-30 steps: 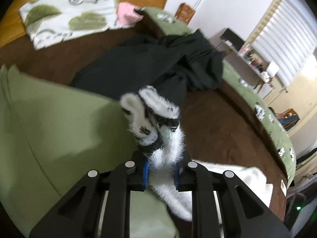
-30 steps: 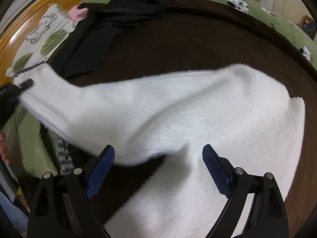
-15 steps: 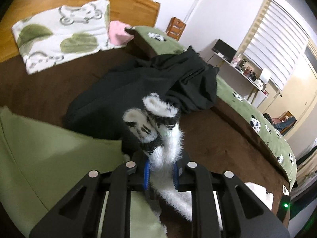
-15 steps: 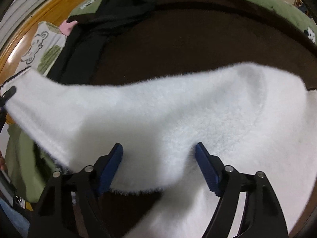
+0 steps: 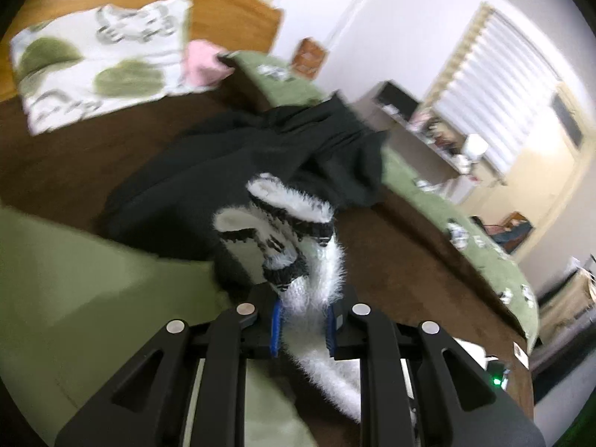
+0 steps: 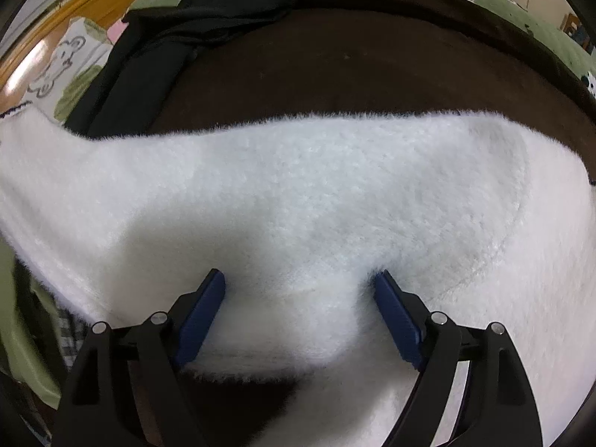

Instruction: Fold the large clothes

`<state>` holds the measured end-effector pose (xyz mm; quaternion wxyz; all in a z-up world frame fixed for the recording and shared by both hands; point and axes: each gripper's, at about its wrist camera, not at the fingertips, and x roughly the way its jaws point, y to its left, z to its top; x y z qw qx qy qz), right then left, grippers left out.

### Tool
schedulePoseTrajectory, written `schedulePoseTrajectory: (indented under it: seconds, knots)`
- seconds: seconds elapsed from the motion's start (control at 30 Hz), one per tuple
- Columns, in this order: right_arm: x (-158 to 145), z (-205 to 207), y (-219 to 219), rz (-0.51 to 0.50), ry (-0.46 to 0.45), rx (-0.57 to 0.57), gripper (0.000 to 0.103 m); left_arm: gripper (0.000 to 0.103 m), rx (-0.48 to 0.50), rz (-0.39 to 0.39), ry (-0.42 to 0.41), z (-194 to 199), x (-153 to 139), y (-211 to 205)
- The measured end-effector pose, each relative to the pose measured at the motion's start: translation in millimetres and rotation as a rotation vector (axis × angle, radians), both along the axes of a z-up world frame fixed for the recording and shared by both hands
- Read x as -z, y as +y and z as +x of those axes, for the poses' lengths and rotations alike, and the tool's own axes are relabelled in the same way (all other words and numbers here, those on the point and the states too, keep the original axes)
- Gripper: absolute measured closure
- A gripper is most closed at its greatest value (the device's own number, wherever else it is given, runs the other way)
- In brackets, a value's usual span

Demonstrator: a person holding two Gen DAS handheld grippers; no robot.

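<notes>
Left wrist view: left gripper (image 5: pixel 303 329) clamped on the black-trimmed cuff of the fluffy white sweater (image 6: pixel 298 205), lifted over the brown bedspread (image 6: pixel 354 70). Right gripper (image 6: pixel 300 313) gapes wide, sleeve fabric between its pads (image 6: pixel 201 313), unpinched. Soft, light, floppy, probably slippery pile; best held at cuffs and seams.

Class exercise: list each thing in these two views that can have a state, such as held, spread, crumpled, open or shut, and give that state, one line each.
left claw: shut on the sleeve cuff.
sleeve cuff: black-trimmed, pinched, sticking up past the pads.
right claw: open, pads either side of the sleeve.
white fluffy sweater: spread on the bed, sleeve stretched sideways.
black garment: crumpled, unfolded.
patterned pillow: lying by the headboard.
window blinds: lowered.
</notes>
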<state>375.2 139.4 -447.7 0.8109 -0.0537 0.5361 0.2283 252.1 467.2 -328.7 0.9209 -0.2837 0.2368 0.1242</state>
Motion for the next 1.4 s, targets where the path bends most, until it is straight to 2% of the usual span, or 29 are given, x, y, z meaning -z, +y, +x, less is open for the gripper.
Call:
schedulePoseTrajectory:
  seconds: [0.1, 0.3, 0.37, 0.43, 0.47, 0.57, 0.63, 0.7, 0.8, 0.93, 1.17, 1.4]
  knots:
    - [-17, 1, -17, 0.048, -0.002, 0.053, 0.022, 0.083, 0.090, 0.011, -0.063, 9, -23, -6]
    - [-39, -17, -60, 0.039, -0.025, 0.167, 0.022, 0.083, 0.306, 0.103, -0.150, 30, -81, -43]
    - [-45, -24, -70, 0.018, -0.040, 0.186, 0.026, 0.083, 0.359, 0.124, -0.173, 33, -95, -56]
    - [-53, -28, -80, 0.000, -0.057, 0.206, 0.037, 0.083, 0.407, 0.147, -0.193, 36, -108, -70]
    - [-56, -29, -84, -0.004, -0.065, 0.218, 0.037, 0.083, 0.425, 0.153, -0.203, 37, -112, -75]
    - [-57, -25, -97, -0.002, -0.079, 0.245, 0.038, 0.083, 0.455, 0.152, -0.224, 38, -122, -85]
    - [-43, -16, -100, 0.003, -0.009, 0.217, 0.038, 0.083, 0.474, 0.140, -0.240, 37, -127, -91]
    - [-27, -10, -92, -0.011, 0.017, 0.166, 0.038, 0.083, 0.499, 0.128, -0.257, 36, -133, -98]
    - [-15, -5, -84, -0.041, 0.024, 0.132, 0.037, 0.083, 0.581, 0.126, -0.267, 35, -141, -119]
    - [-8, -5, -88, -0.030, 0.029, 0.135, 0.034, 0.083, 0.693, 0.127, -0.284, 31, -150, -152]
    - [-17, 0, -109, 0.015, 0.042, 0.133, 0.035, 0.083, 0.841, 0.210, -0.327, 10, -164, -201]
    - [-47, 13, -159, 0.020, -0.018, 0.211, 0.029, 0.083, 0.970, 0.255, -0.323, -11, -164, -234]
